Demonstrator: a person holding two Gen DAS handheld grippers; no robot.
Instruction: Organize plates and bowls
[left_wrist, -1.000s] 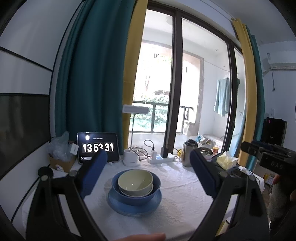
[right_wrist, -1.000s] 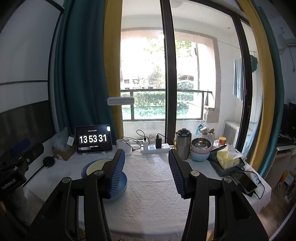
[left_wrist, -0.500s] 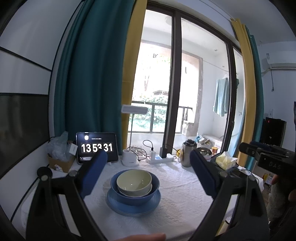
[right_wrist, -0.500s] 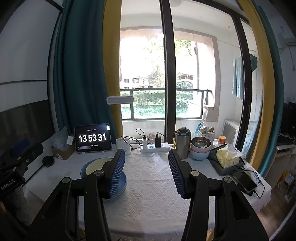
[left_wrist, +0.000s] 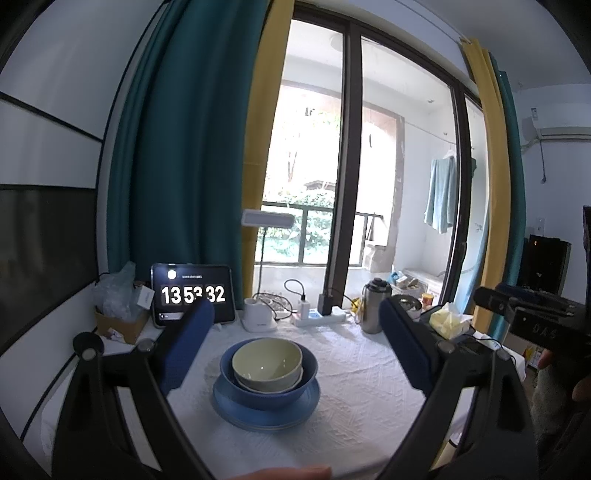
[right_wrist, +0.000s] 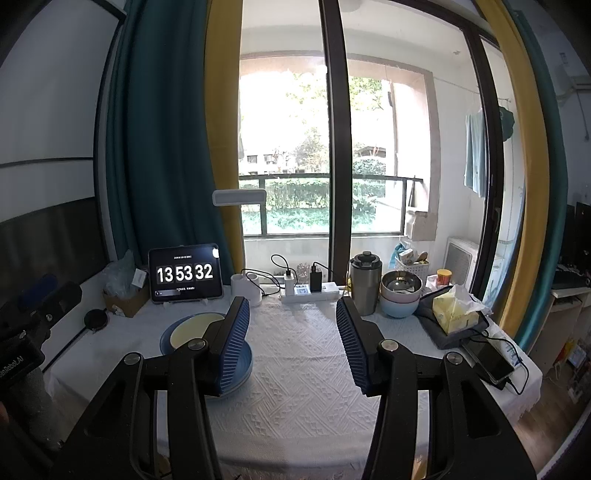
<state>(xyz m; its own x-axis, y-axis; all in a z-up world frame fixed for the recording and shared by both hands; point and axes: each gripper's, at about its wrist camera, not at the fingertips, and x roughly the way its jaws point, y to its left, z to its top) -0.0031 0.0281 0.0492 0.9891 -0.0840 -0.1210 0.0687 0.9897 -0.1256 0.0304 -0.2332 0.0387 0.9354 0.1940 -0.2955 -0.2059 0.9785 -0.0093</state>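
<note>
On the white tablecloth (left_wrist: 351, 398) stands a stack: a blue plate (left_wrist: 266, 415), a blue bowl (left_wrist: 255, 393) on it, and a pale green bowl (left_wrist: 266, 356) nested inside. My left gripper (left_wrist: 295, 308) is open wide, level with the stack and short of it, with nothing between its fingers. In the right wrist view the same stack (right_wrist: 192, 328) sits at the left, partly hidden behind a finger. My right gripper (right_wrist: 291, 301) is open over bare cloth, holding nothing. At the back right a steel bowl, a pink bowl and a light blue bowl (right_wrist: 399, 306) are stacked.
Along the back stand a tablet clock (right_wrist: 184, 273), a white lamp base (right_wrist: 245, 288), a power strip (right_wrist: 310, 291) and a steel flask (right_wrist: 365, 280). A tissue pack (right_wrist: 454, 310) and a phone (right_wrist: 487, 360) lie at the right. A cardboard box (left_wrist: 118, 325) sits back left.
Only the clock's last digit has changed. Both grippers and the dishes keep their places.
</note>
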